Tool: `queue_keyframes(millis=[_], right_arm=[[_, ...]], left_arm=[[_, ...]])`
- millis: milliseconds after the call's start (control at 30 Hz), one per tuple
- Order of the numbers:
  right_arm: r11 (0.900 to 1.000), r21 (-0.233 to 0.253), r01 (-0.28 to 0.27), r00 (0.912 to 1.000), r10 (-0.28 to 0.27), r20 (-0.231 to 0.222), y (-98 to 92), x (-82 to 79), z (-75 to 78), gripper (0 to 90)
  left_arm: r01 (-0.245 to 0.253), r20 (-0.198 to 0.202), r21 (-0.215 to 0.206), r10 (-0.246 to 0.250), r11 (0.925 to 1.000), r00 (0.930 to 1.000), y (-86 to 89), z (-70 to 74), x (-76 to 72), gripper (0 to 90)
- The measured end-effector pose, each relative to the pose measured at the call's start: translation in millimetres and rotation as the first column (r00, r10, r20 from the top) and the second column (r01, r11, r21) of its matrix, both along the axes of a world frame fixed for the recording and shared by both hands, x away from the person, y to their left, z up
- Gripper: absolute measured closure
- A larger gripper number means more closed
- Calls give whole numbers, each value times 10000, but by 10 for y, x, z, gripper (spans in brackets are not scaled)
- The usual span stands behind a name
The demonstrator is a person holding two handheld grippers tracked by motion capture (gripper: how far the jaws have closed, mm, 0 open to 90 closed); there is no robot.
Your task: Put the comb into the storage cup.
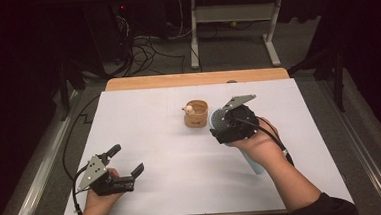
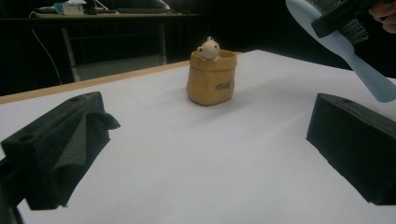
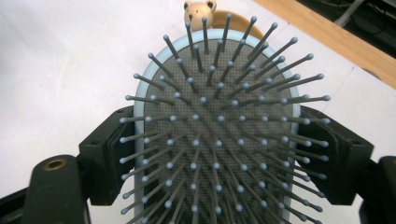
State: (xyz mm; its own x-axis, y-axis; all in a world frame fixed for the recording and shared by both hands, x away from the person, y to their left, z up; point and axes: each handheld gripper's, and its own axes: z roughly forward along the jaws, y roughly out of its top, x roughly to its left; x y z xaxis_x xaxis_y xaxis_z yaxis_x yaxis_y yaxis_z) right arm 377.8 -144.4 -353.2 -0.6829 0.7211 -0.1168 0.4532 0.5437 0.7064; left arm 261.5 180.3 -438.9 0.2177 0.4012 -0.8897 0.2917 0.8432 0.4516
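Your left gripper point(image 1: 127, 162) rested low on the white table point(image 1: 145, 140), its jaws spread wide with nothing between them; ahead of those jaws stood the tan pouch point(image 2: 210, 77) with a small bear figure point(image 2: 208, 48) peeking over its rim; your right gripper point(image 3: 217, 154) had its jaws clamped on either side of the pale-blue hairbrush point(image 3: 219, 135), bristles facing the camera, its head raised just short of the pouch.

Left gripper point(image 1: 129, 161) rests low with jaws spread wide; right gripper point(image 1: 218, 122) is raised, jaws clamped.
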Motion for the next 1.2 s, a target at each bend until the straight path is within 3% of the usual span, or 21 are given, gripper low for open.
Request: queue_keyframes(millis=[400,767,800,867,1067,1200], right_arm=[[9962,865,-44,9988,2,483,-95,-96,-21,209],[9826,1852,-138,9893,-135,1453,-179,-205,-31,208],[9756,2191,-137,9889,-192,1473,-208,-209,-43,208],[9701,2424,-129,9858,-282,1656,-232,-221,-60,208],[9568,2890,-311,9791,-289,2013,-255,-269,-113,208],[9427,3319,-340,9750,-417,2182,-280,-293,-143,208]], left_arm=[[-3,-13,-21,3,10000,10000,1,1,-1,2],[0,8,23,0,10000,10000,0,-5,3,3],[18,35,47,-18,10000,10000,-1,-6,2,2],[21,27,31,-21,10000,10000,-1,-5,0,2],[71,11,9,-71,10000,10000,-8,-6,-1,2],[51,-1,-30,-51,10000,10000,-14,-3,-5,3]])
